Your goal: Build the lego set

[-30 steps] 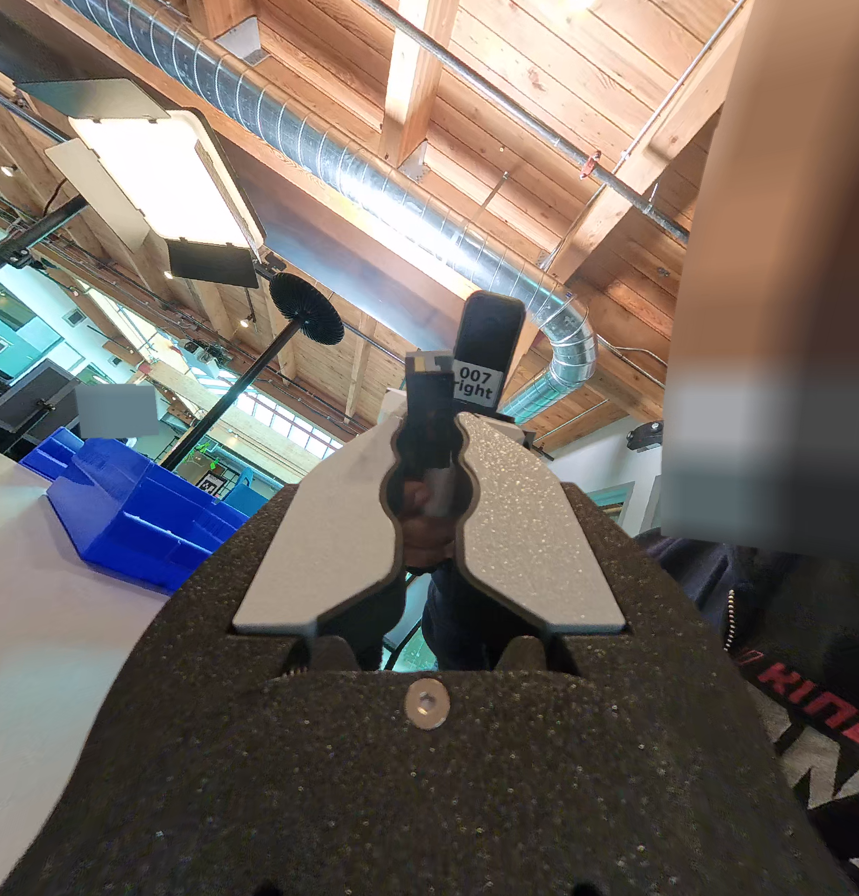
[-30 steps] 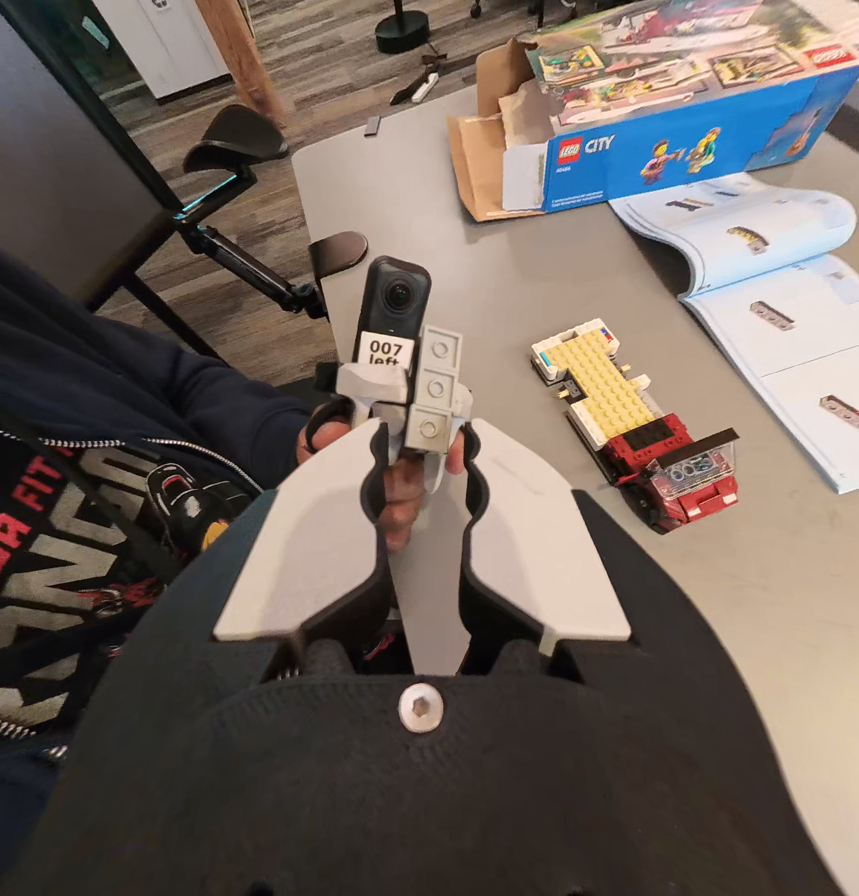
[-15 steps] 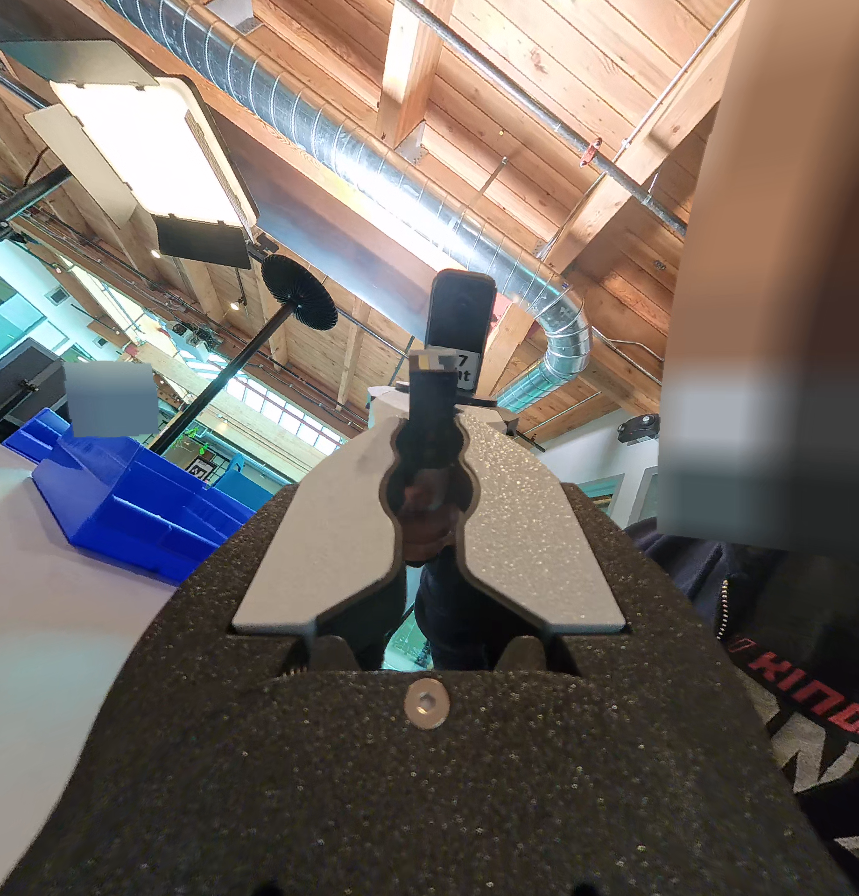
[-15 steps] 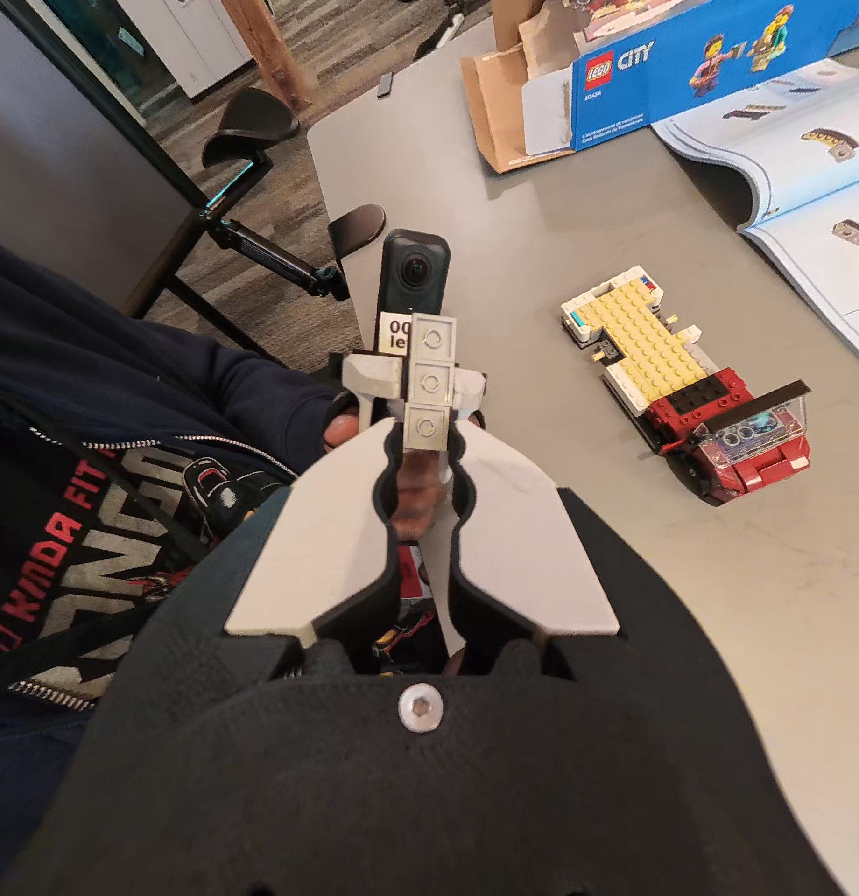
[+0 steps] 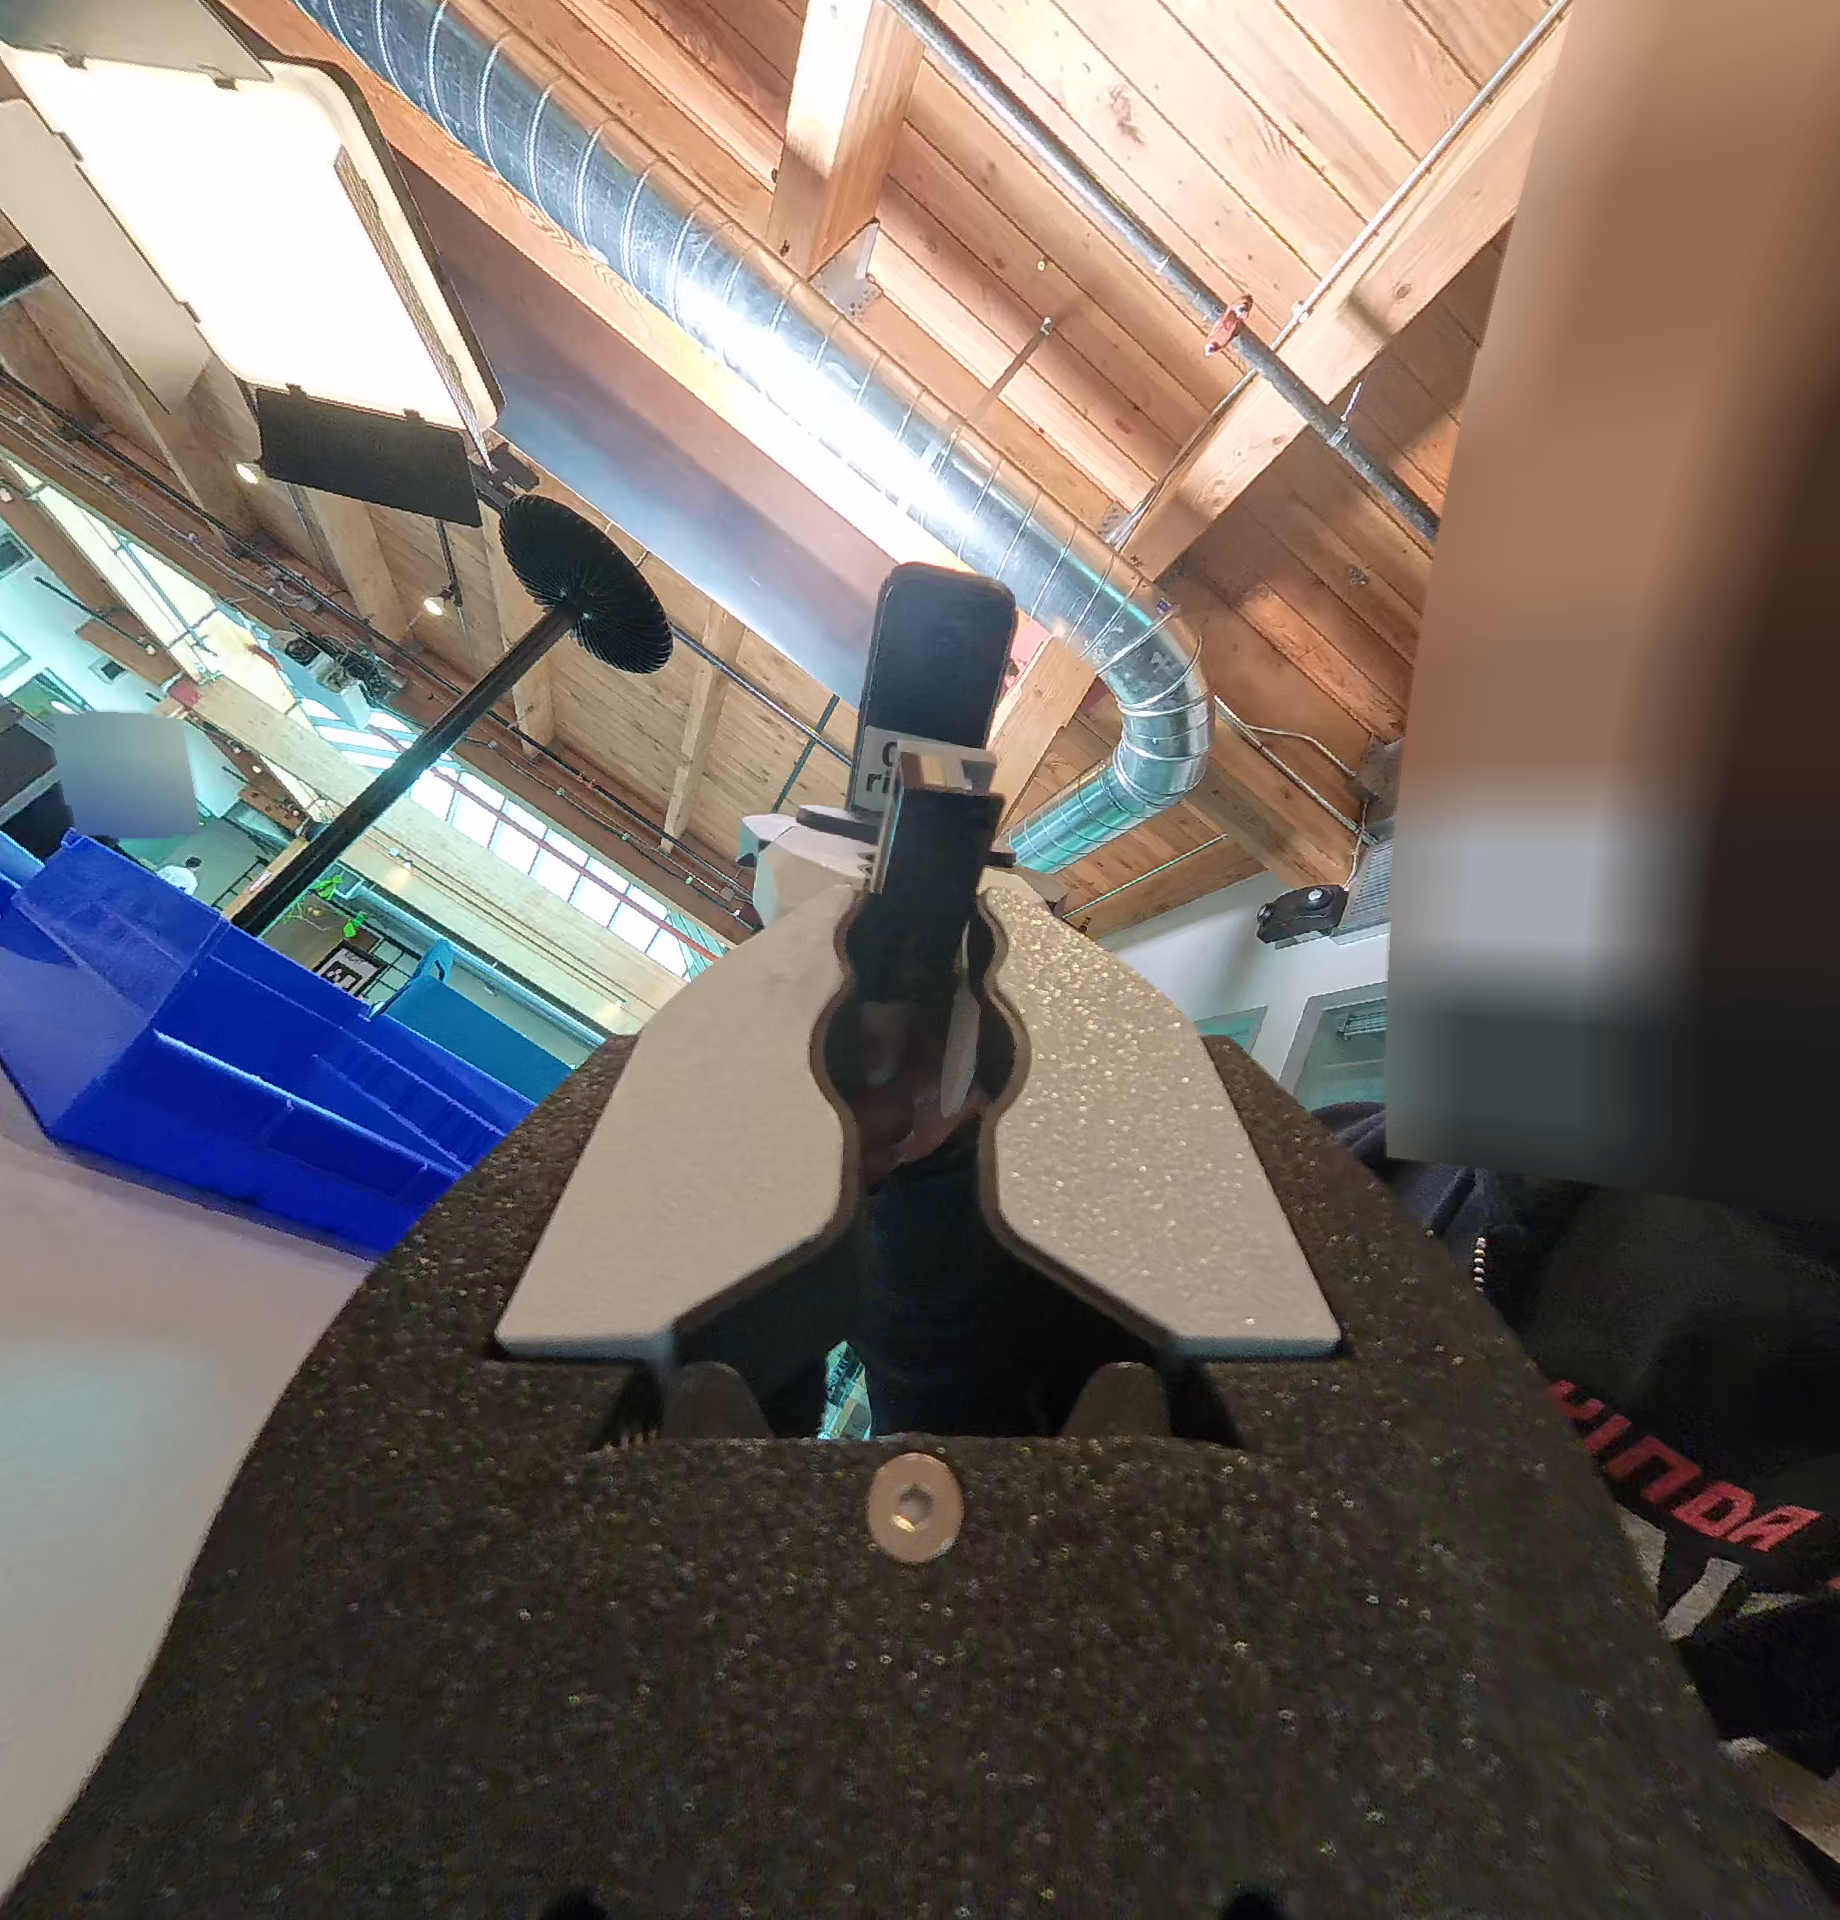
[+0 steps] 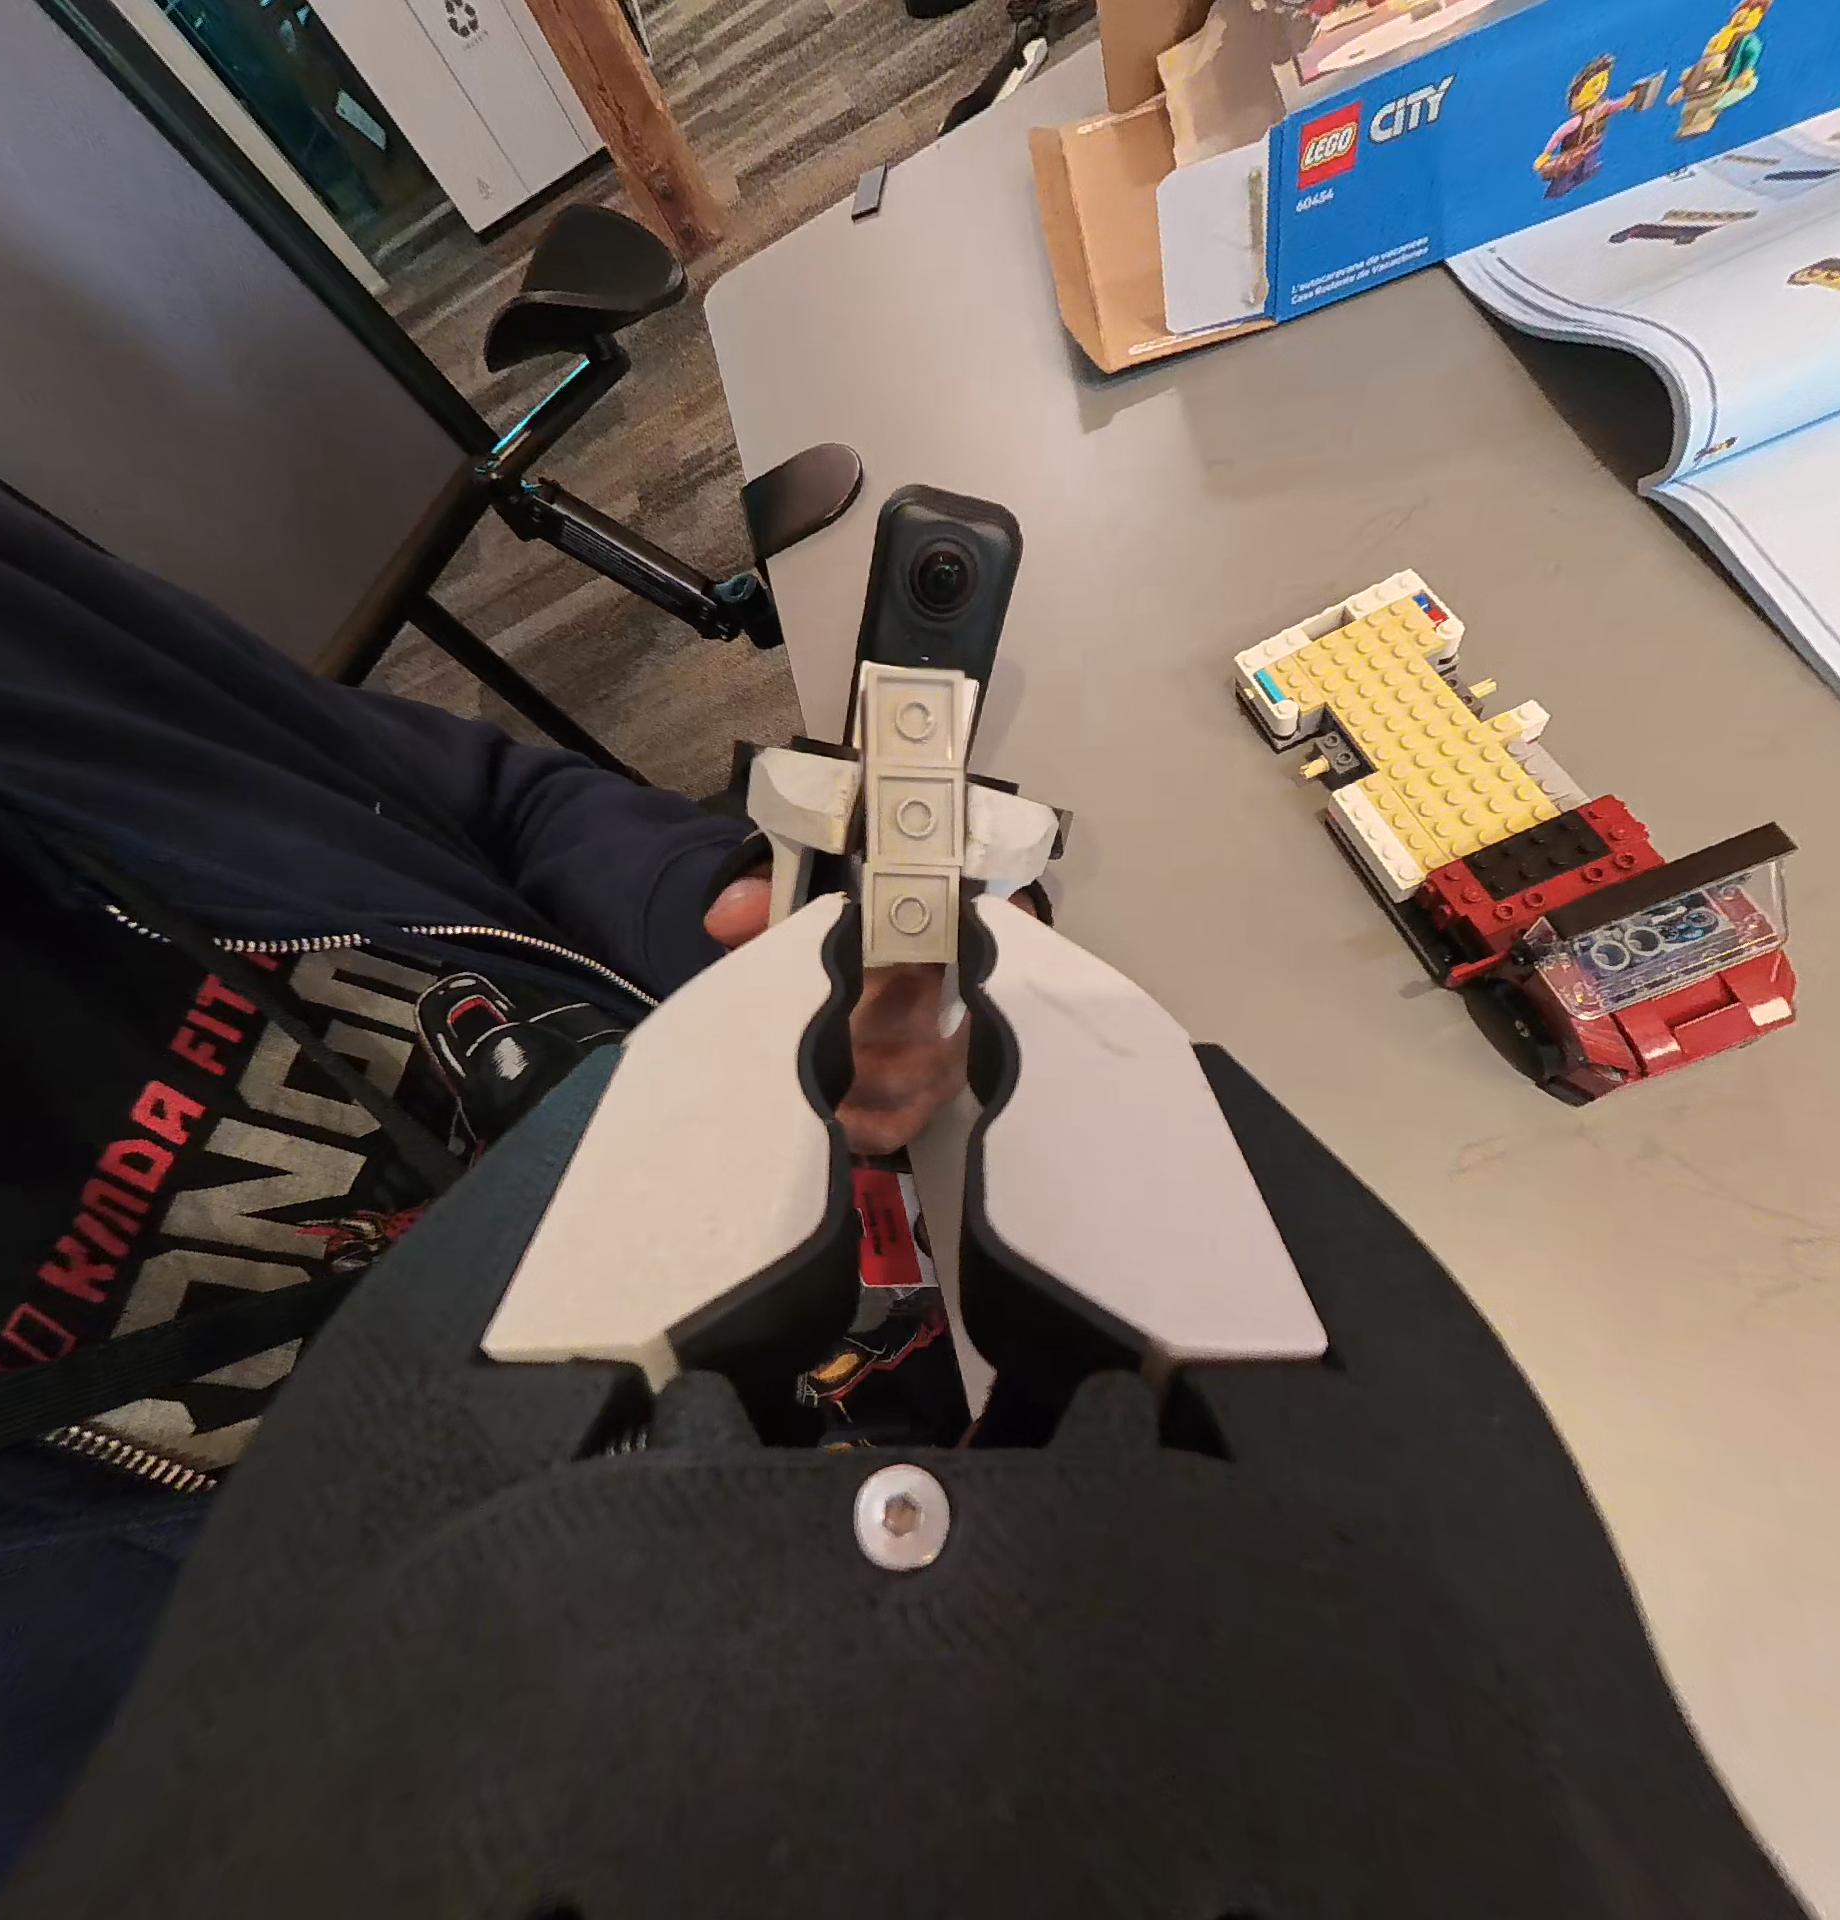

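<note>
R claw (image 6: 911,935) now closed w/ L claw (image 5: 921,914) on grey brick strip (image 6: 911,821).

Bright, mixed light with wide-angle bending

A light panel (image 5: 220,208) glares white at the upper left of the left view; the table (image 6: 1311,468) is evenly lit with soft shadows, edges curve, and the lower left is blurred.

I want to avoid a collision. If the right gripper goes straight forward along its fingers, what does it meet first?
Most likely the left gripper facing it: both already clamp the same light grey three-stud brick strip, the right gripper on its near end. The black camera stands just behind. Depth is hard to judge.
</note>
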Available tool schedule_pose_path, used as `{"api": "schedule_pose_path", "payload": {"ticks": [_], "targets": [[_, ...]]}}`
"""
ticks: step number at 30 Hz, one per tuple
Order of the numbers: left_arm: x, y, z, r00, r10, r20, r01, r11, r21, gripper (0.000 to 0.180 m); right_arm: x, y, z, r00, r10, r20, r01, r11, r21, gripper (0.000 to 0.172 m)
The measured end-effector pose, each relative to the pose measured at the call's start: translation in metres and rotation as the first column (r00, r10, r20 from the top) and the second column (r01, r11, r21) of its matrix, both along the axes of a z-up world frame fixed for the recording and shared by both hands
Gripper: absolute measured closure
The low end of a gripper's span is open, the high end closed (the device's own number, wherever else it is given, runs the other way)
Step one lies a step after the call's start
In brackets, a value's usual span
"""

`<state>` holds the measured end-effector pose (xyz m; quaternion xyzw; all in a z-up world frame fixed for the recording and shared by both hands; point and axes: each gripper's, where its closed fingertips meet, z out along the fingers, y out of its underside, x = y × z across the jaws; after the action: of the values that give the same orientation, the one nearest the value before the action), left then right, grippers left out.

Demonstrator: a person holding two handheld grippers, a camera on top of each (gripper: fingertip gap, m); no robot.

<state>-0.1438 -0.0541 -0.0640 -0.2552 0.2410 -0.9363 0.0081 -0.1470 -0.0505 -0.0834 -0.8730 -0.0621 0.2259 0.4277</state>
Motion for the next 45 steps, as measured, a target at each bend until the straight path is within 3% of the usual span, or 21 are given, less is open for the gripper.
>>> {"api": "schedule_pose_path", "payload": {"ticks": [13, 27, 33, 38, 45], "targets": [[-0.004, -0.001, 0.002, 0.993, -0.119, 0.024, 0.12, 0.992, -0.032, 0.163, -0.004, -0.001, 0.004, 1.0, 0.006, -0.002, -0.006, 0.999, 0.039, 0.154], [0.006, 0.002, 0.0, 0.988, 0.146, -0.041, -0.139, 0.98, 0.14, 0.156, 0.008, 0.006, 0.0, 0.995, -0.103, 0.018, 0.101, 0.991, 0.086, 0.154], [0.008, 0.009, 0.0, 0.991, 0.12, -0.06, -0.116, 0.991, 0.072, 0.153, 0.01, 0.007, 0.004, 0.993, -0.117, -0.017, 0.118, 0.987, 0.112, 0.154], [0.006, 0.01, 0.0, 0.995, 0.084, -0.048, -0.084, 0.996, 0.007, 0.164, 0.007, 0.008, 0.002, 0.993, -0.112, -0.041, 0.116, 0.987, 0.112, 0.154], [0.004, 0.009, 0.0, 0.997, 0.078, -0.028, -0.078, 0.997, 0.006, 0.164, 0.004, 0.008, 0.003, 0.993, -0.1, -0.069, 0.107, 0.988, 0.115, 0.154]]}}
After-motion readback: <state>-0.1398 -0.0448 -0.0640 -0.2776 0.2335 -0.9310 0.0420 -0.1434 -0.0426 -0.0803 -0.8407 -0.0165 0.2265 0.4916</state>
